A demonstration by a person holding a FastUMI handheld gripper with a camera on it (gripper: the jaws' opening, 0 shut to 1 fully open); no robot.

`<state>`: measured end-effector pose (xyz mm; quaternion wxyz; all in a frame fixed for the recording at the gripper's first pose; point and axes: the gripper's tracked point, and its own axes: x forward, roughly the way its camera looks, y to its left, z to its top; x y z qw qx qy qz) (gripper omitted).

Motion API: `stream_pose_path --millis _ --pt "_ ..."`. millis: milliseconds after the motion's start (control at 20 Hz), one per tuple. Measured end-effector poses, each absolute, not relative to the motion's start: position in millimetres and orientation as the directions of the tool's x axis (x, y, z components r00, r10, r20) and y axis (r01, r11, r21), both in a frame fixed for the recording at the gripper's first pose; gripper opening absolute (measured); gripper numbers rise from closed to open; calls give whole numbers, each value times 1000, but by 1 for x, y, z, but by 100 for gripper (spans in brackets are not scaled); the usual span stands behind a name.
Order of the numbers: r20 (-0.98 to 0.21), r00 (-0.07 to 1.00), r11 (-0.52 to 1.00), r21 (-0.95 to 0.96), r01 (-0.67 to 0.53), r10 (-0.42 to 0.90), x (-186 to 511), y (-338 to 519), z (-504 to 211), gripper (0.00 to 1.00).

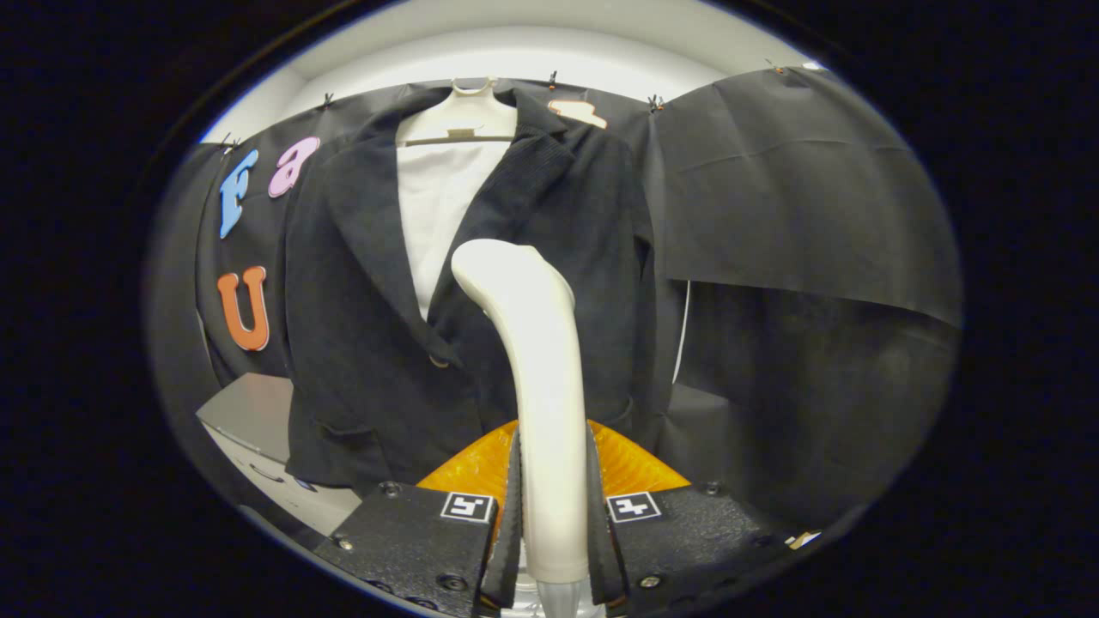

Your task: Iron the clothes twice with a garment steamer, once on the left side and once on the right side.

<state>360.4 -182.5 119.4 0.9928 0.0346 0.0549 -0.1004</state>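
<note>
A dark jacket (pixel 361 283) hangs on a pale hanger (pixel 464 116) against the booth wall, with white lining showing at its open collar. My gripper (pixel 554 506) is shut on the handle of a white garment steamer (pixel 537 360), both fingers pressing its sides. The steamer rises upright from between the fingers. Its head curves toward the jacket's front, near the right lapel and just above the button. Whether the head touches the cloth I cannot tell.
A grey box-like unit (pixel 249 416) stands low beside the jacket's left hem. A loose black cloth panel (pixel 798 197) hangs to the right of the jacket. A thin white cord (pixel 683 335) runs down along the jacket's right edge.
</note>
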Motion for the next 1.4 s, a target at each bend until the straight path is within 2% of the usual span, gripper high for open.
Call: stream_pose_path --millis 600,1400 --pt "-202 949 970 -35 239 -241 359 -179 31 35" --pt "-308 918 967 -44 249 -250 349 -176 -62 35"
